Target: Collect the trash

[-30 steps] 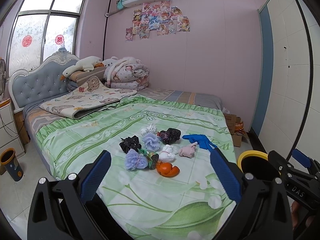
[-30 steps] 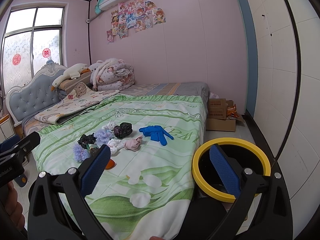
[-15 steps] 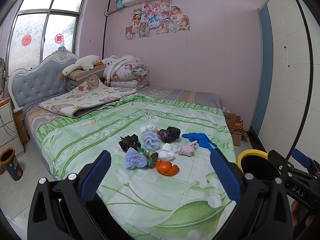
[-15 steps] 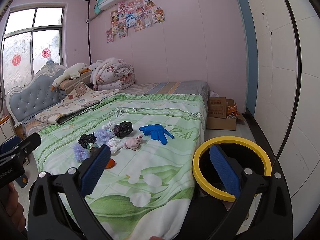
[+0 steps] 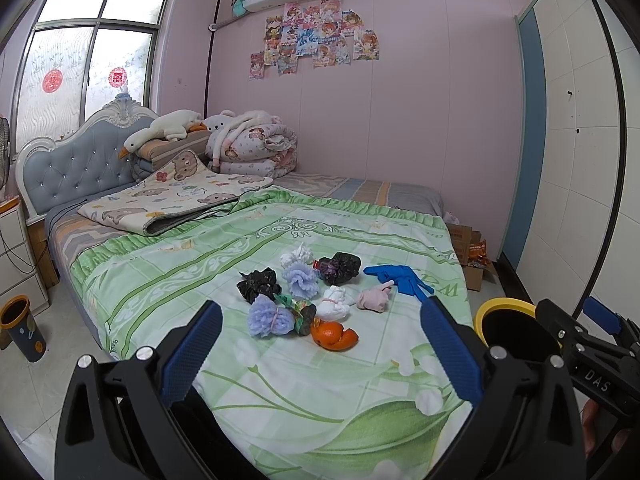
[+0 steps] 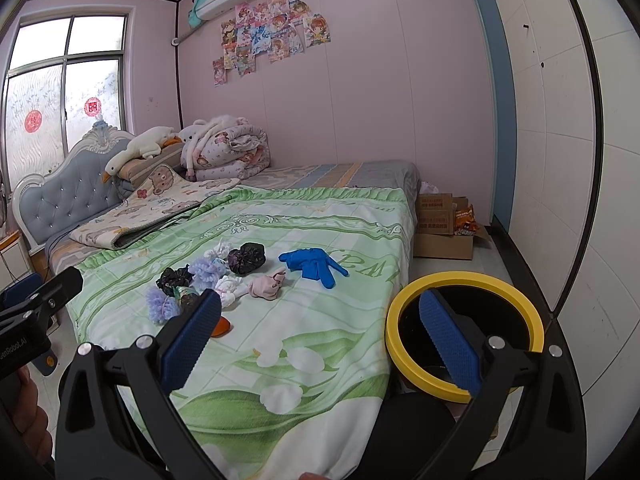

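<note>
Two empty grippers, left (image 5: 320, 348) and right (image 6: 318, 336), hover wide open over bed-strewn trash (image 5: 316, 296); best to start with the nearest scrap (orange peel (image 5: 334, 334)), bin (image 6: 464, 320) waiting beside.

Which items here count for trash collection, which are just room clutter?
Job:
- orange peel
- blue glove
- crumpled wads
- black bags
- yellow-rimmed bin

Clutter:
- folded quilt
- goose plush
- cardboard box
- small floor bin

Two black bags (image 5: 258, 284), two lavender puffs (image 5: 267, 317), one blue glove (image 5: 400, 277), one orange peel (image 5: 334, 334)
</note>
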`<action>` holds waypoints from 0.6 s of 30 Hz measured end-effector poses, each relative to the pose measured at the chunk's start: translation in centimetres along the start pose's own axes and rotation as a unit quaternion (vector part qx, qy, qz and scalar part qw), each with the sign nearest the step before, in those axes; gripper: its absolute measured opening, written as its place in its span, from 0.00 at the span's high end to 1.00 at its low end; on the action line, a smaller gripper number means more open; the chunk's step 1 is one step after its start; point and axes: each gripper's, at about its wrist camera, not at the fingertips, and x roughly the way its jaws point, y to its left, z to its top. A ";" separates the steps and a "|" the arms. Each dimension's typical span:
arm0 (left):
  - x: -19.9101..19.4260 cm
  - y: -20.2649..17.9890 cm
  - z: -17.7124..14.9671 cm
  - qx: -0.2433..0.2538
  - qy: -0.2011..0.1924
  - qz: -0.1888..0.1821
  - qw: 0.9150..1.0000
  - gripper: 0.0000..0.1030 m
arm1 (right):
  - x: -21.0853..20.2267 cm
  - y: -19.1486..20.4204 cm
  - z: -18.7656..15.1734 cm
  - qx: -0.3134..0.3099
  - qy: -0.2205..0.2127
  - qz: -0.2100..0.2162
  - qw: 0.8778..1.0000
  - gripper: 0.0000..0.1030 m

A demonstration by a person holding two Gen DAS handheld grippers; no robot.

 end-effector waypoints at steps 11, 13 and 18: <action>0.0 0.1 -0.1 -0.001 0.002 -0.001 1.000 0.07 | -0.2 0.0 -0.4 0.001 0.001 0.002 1.000 0.07; 0.0 0.1 -0.1 -0.001 0.003 -0.002 1.000 0.07 | -0.2 0.0 -0.4 0.002 0.002 0.003 1.000 0.07; 0.0 0.1 -0.2 -0.001 0.003 -0.002 1.000 0.07 | 0.2 0.1 -0.6 0.003 0.005 0.005 1.000 0.07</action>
